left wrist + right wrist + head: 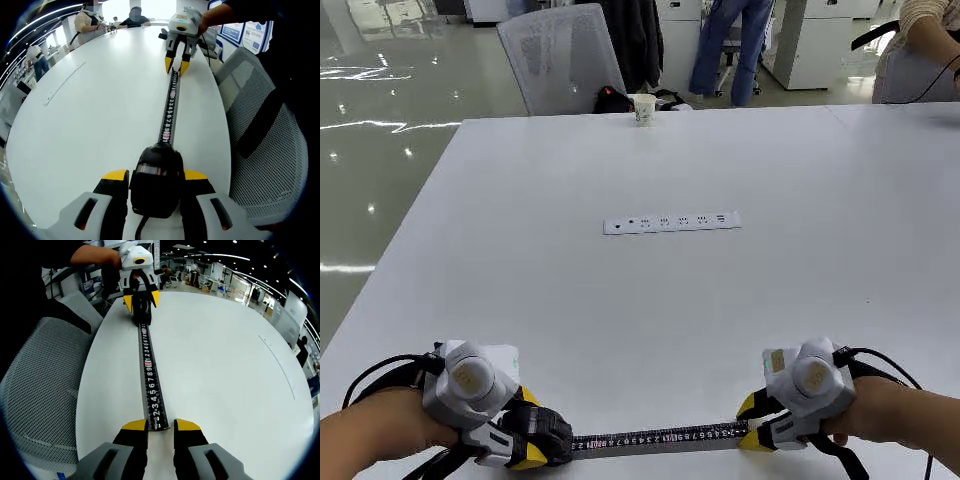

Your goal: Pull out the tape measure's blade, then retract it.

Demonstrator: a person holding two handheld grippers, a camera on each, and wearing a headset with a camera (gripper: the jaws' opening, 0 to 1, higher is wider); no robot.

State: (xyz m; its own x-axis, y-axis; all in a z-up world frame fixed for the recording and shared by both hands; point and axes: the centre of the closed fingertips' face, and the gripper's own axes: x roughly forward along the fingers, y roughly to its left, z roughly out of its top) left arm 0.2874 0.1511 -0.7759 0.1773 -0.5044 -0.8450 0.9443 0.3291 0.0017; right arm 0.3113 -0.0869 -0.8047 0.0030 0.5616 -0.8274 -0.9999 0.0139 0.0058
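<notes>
A black tape measure case (550,436) lies near the white table's front edge, and my left gripper (532,430) is shut on it. In the left gripper view the case (157,177) sits between the yellow-tipped fingers (116,175). Its blade (660,437) is drawn out to the right, flat on the table, numbers up. My right gripper (750,424) is shut on the blade's free end. The blade (149,370) runs from my right gripper (161,426) away to the left gripper (141,301). From the left side the blade (169,107) reaches the right gripper (176,64).
A white power strip (671,223) lies mid-table. A paper cup (644,108) stands at the far edge, with a grey mesh chair (565,55) and standing people behind it. Another mesh chair (265,140) is close behind the table's near edge (650,470).
</notes>
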